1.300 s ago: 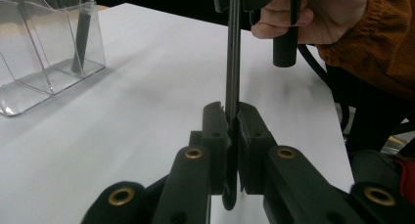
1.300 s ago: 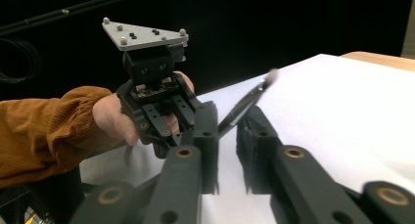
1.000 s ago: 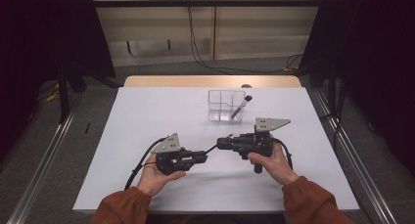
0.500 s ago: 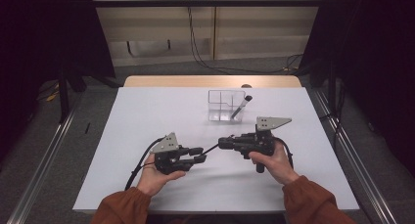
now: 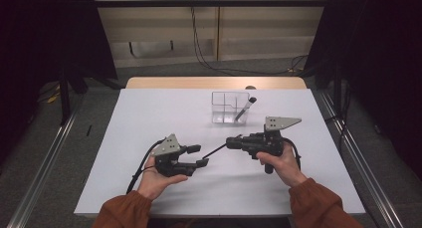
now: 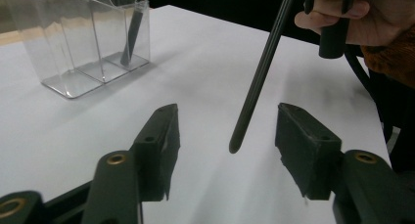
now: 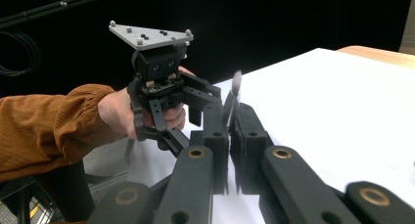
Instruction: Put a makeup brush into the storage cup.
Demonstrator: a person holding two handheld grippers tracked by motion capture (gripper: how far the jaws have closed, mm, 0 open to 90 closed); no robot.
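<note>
We note matt black plastic on left gripper (image 6: 227, 136) jaws, pads rough-edged. Pen (image 6: 259, 77): dark, smooth, slight sheen. Organizer box (image 6: 83, 43): clear glossy plastic. Table (image 5: 149, 123): white, matt; far edge bare wood. Grey metal plate (image 7: 149, 37) with screws. Sleeve (image 7: 44, 126): rust cloth.

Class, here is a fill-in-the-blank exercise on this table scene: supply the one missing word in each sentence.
1. The right claw is shut on a thin black ____.
2. The left claw stands ____, its pads clear of the brush handle between them.
3. Another brush leans in the clear ____ on the white table.

Missing words: brush; open; organizer
</note>
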